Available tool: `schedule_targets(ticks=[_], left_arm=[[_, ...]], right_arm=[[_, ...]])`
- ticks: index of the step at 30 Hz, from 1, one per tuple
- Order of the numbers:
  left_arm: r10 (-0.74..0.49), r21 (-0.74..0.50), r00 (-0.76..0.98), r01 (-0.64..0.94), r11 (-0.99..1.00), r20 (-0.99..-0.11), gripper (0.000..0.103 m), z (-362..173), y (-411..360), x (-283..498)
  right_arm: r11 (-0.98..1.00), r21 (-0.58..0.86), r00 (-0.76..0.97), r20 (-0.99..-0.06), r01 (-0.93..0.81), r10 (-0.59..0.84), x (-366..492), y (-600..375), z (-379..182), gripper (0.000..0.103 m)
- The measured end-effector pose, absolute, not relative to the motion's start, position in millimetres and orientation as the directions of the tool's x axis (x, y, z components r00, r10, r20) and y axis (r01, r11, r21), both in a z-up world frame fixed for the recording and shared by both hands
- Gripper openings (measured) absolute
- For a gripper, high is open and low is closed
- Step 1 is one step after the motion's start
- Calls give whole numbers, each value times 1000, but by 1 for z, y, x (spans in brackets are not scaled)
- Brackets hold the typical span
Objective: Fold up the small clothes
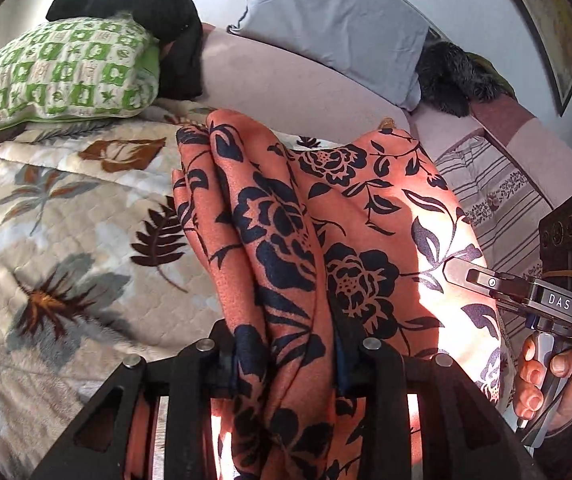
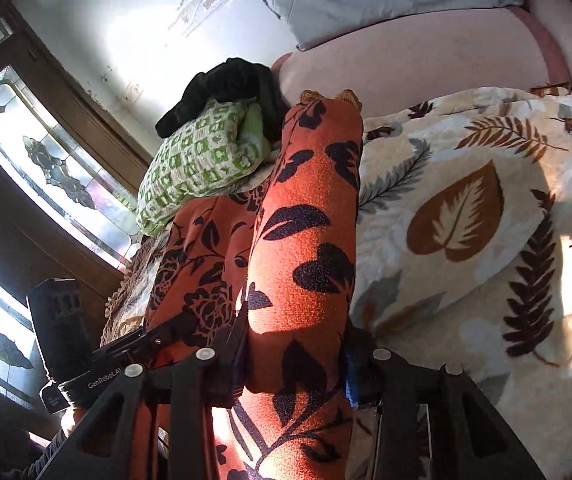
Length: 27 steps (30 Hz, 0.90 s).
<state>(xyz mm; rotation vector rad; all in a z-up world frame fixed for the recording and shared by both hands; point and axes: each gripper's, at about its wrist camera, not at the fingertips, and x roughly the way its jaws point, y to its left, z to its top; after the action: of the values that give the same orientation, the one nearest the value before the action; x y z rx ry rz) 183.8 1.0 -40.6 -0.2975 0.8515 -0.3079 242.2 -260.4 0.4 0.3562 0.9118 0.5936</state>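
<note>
Sunlit bed [image 1: 66, 216], leaded window [image 2: 46, 168]

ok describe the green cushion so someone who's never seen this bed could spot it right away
Start from the bed with the leaf-print blanket and look to its head end, by the wall beside the window. The green cushion lies there at the blanket's edge, with a black garment draped over its top. Its green-and-white checked pattern sets it apart from the plain grey-blue pillow nearby.
</note>
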Motion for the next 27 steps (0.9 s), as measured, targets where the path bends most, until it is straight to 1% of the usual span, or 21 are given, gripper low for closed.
schedule_targets(ticks=[2, 3, 4, 5, 6, 7, 8, 9, 10, 11, 14, 16, 19, 20, 22, 25, 27], left_arm=[[-383, -373, 602, 148, 916, -701, 37, -54, -14, 196], [-380, -368, 582, 144, 919, -719, 41, -65, -22, 203], [-362, -352, 552, 130, 927, -751, 47, -78, -30, 209], [-342, -332, 515, 116, 936, -786, 50, -91, -36, 213], [-319, -309, 482, 101, 946, -816, 50, -104, -39, 217], [-295, -287, 462, 88, 954, -837, 54, -114, -40, 218], [-299, -293, 464, 86, 952, -834, 61, -117, -37, 215], [-280, -282, 476, 70, 957, -833, 71, -115, -33, 210], [-254, -263, 492, 53, 963, -833, 75, -112, -29, 206], [-234, -246, 503, 44, 968, -832, 75, -108, -26, 202], [-199, -210, 528, 40, 977, -826, 75, -92, -20, 188], [-159, -173, 550, 27, 985, -820, 75, -81, -16, 176], [-135, -153, 568, 16, 988, -812, 76, -75, -12, 170], [-125, -146, 572, 11, 989, -811, 76, -72, -12, 166], [-110, -130, 582, 7, 991, -806, 76, -66, -13, 158], [-77, -95, 591, 0, 995, -803, 76, -56, -16, 144], [-74, -86, 610, 10, 996, -789, 77, -47, -16, 133]], right_arm=[[795, 530, 481, -636, -295, 603, 249, -280, -10, 40], [800, 536, 482, -645, -268, 593, 254, -289, -19, 40], [806, 542, 479, -657, -236, 582, 257, -297, -30, 40], [815, 544, 472, -676, -200, 566, 262, -306, -44, 42], [832, 533, 460, -707, -152, 537, 267, -314, -61, 48], [858, 504, 451, -746, -98, 490, 270, -321, -76, 48], [889, 456, 440, -788, -52, 430, 270, -326, -89, 51], [909, 417, 432, -816, -18, 383, 267, -331, -99, 55], [898, 440, 441, -803, -12, 400, 262, -336, -102, 57], [886, 463, 450, -789, -11, 417, 258, -339, -100, 61], [903, 428, 525, -765, -20, 374, 243, -338, -72, 61], [900, 433, 589, -713, -58, 381, 228, -331, -45, 63], [879, 457, 618, -654, -138, 437, 208, -314, -16, 72], [872, 465, 610, -648, -157, 455, 204, -308, -15, 78], [868, 469, 565, -677, -163, 472, 207, -297, -28, 80], [898, 438, 440, -796, -53, 415, 222, -286, -77, 80], [907, 418, 470, -790, -57, 394, 216, -282, -67, 80]])
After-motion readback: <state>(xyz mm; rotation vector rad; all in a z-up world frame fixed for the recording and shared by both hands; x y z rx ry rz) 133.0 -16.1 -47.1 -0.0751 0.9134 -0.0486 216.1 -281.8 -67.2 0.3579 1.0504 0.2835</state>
